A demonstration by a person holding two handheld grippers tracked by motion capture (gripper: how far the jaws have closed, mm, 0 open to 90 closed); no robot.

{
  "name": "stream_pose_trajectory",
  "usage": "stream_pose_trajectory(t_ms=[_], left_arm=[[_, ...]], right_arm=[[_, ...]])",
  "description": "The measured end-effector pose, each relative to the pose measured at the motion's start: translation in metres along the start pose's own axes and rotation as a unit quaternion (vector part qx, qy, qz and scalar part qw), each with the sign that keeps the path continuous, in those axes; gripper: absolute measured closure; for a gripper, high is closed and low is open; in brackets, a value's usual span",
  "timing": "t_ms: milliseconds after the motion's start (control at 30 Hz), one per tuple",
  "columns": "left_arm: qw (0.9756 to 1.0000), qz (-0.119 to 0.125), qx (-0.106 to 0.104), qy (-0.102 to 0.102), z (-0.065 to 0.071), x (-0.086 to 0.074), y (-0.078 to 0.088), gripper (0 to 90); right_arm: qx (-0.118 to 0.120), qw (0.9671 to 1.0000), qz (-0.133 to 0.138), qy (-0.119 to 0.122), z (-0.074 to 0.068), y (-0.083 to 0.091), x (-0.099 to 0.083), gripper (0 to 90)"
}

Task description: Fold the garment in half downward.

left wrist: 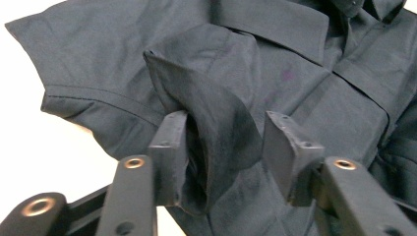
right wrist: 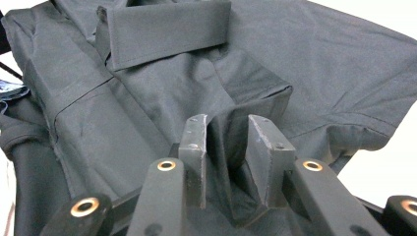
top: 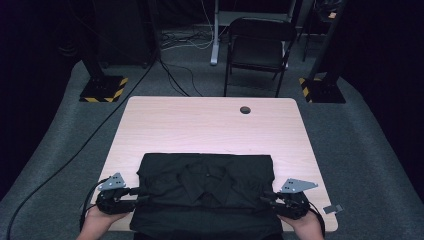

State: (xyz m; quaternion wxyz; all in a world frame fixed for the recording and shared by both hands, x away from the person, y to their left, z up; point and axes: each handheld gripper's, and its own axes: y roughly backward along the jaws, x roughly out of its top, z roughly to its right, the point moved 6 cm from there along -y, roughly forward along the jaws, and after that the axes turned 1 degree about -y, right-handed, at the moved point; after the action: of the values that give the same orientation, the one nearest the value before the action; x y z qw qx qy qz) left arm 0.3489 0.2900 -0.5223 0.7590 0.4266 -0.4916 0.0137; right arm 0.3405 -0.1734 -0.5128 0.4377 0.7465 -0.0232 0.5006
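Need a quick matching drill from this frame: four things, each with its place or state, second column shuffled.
Things:
1. black shirt
2. left gripper
3. folding chair
4. round hole

Places or states:
A. on the floor beyond the table
B. jaws apart, a fold of cloth between them
C. in the tabletop near its far edge
D. spread at the near edge of the table, collar up

Pairs: 1-D, 2-B, 3-A, 4-C

The tabletop (top: 210,125) is viewed from above its near edge, facing forward; the black shirt (top: 205,192) is seen close-up along both grippers' jaws
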Motion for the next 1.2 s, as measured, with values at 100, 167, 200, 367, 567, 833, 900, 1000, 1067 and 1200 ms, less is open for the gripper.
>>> stream_pose_trajectory(t_ms=[100,167,200,367,567,833,900,1000,1067,1200], left_arm=[[1.0000,-0.001,0.003,0.002,-0.002,0.003,-0.003,46.3],[1.0000,-0.001,0.005,0.005,-0.004,0.005,-0.006,42.4],[1.0000,-0.001,0.005,0.006,-0.004,0.006,-0.008,41.3],[0.9998,-0.005,0.017,0.001,-0.009,0.011,-0.016,37.2],[0.9998,0.000,0.022,0.002,-0.014,0.018,-0.023,33.3],[0.9996,0.006,0.028,-0.008,-0.017,0.028,-0.024,29.8],[0.9995,0.006,0.030,-0.011,-0.019,0.032,-0.025,28.7],[0.9994,0.009,0.032,-0.011,-0.021,0.035,-0.027,27.8],[0.9994,0.010,0.032,-0.009,-0.023,0.038,-0.030,26.4],[0.9996,0.006,0.024,-0.010,-0.025,0.043,-0.042,25.7]], right_arm=[[-0.004,1.0000,0.000,0.000,0.001,-0.002,0.002,66.0],[-0.005,1.0000,0.002,0.000,0.002,-0.005,0.004,62.6],[-0.009,1.0000,0.002,0.000,0.002,-0.006,0.004,61.6],[-0.012,0.9999,0.003,0.001,0.004,-0.010,0.008,56.6],[-0.021,0.9997,0.011,0.000,0.008,-0.014,0.015,52.0],[-0.026,0.9997,0.006,0.003,0.013,-0.024,0.017,50.5],[-0.029,0.9996,0.005,0.004,0.015,-0.026,0.018,48.3],[-0.032,0.9995,0.005,0.003,0.017,-0.030,0.020,47.9],[-0.033,0.9994,0.007,0.002,0.019,-0.032,0.022,47.3],[-0.034,0.9994,0.004,0.002,0.023,-0.037,0.023,47.1]])
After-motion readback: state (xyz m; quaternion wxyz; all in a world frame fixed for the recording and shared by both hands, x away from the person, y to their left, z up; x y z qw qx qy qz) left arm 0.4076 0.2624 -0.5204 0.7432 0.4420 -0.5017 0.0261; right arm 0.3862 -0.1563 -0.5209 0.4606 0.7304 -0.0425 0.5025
